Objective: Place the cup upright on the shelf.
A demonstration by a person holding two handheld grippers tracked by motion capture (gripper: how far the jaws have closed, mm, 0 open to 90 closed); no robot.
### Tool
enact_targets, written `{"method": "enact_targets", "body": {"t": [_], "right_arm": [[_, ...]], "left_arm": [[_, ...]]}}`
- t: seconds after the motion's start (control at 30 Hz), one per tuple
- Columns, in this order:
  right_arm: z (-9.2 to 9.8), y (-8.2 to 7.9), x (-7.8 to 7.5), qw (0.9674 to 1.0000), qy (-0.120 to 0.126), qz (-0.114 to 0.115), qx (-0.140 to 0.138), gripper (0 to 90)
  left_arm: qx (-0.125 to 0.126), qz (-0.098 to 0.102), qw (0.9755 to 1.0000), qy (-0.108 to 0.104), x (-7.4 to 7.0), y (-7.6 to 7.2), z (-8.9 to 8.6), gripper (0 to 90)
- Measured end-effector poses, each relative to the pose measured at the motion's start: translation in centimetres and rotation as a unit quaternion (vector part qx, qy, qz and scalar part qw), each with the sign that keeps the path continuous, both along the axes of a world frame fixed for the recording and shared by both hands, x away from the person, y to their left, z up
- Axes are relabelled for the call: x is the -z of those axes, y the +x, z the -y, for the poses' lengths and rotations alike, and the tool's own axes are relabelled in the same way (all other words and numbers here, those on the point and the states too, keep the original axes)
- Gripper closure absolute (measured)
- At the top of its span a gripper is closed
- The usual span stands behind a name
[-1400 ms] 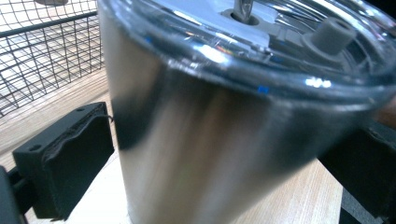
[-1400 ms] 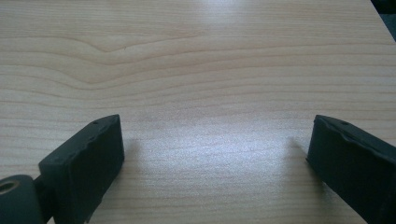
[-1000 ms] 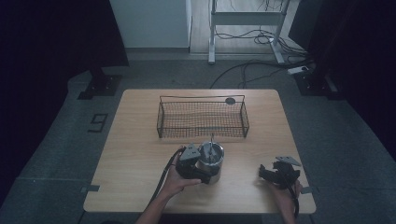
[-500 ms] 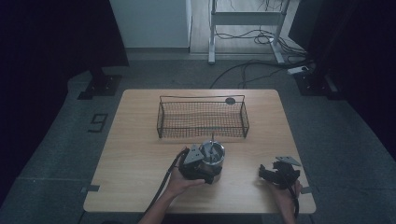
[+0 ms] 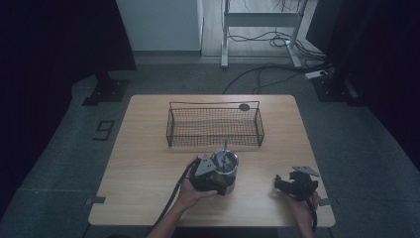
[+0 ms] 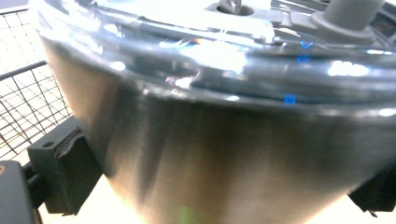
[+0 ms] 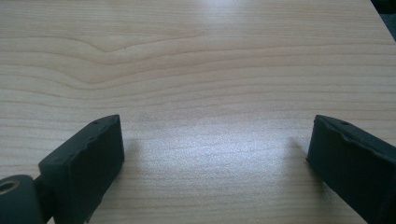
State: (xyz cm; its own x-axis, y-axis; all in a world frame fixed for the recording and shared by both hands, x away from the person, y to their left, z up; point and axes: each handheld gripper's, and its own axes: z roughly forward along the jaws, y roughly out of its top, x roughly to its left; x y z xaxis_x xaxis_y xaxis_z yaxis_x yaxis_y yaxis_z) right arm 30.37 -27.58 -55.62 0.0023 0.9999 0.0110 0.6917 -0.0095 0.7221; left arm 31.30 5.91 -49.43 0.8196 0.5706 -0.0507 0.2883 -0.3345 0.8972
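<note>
Left fingers seemingly gripping steel pot

You have a black wire basket standing on the counter toward its far edge, roughly centred between the left and right sides, with a small dark round tag on its far rim near the right end. Beyond the counter's far edge you can see grey floor with cables trailing across it, a metal frame leg, and a dark stand base off the far left corner.
</note>
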Motion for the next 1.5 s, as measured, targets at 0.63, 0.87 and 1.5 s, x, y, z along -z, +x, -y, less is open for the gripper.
{"method": "enact_targets", "body": {"t": [0.63, 0.87, 1.5], "right_arm": [[0.1, 0.0, 0.0, 1.0, 0.0, 0.0, 0.0, 3.4], [0.1, 0.0, 0.0, 1.0, 0.0, 0.0, 0.001, 3.4], [0.1, 0.0, 0.0, 1.0, 0.001, 0.0, 0.002, 3.4]], "left_arm": [[-0.004, 0.01, 0.9998, -0.018, -1.8, -0.3, -1.3, 4.1], [-0.013, 0.017, 0.9995, -0.022, -2.8, -0.2, -2.2, 4.1], [-0.042, 0.026, 0.9984, -0.029, -4.6, 0.6, -4.5, 4.1]]}}
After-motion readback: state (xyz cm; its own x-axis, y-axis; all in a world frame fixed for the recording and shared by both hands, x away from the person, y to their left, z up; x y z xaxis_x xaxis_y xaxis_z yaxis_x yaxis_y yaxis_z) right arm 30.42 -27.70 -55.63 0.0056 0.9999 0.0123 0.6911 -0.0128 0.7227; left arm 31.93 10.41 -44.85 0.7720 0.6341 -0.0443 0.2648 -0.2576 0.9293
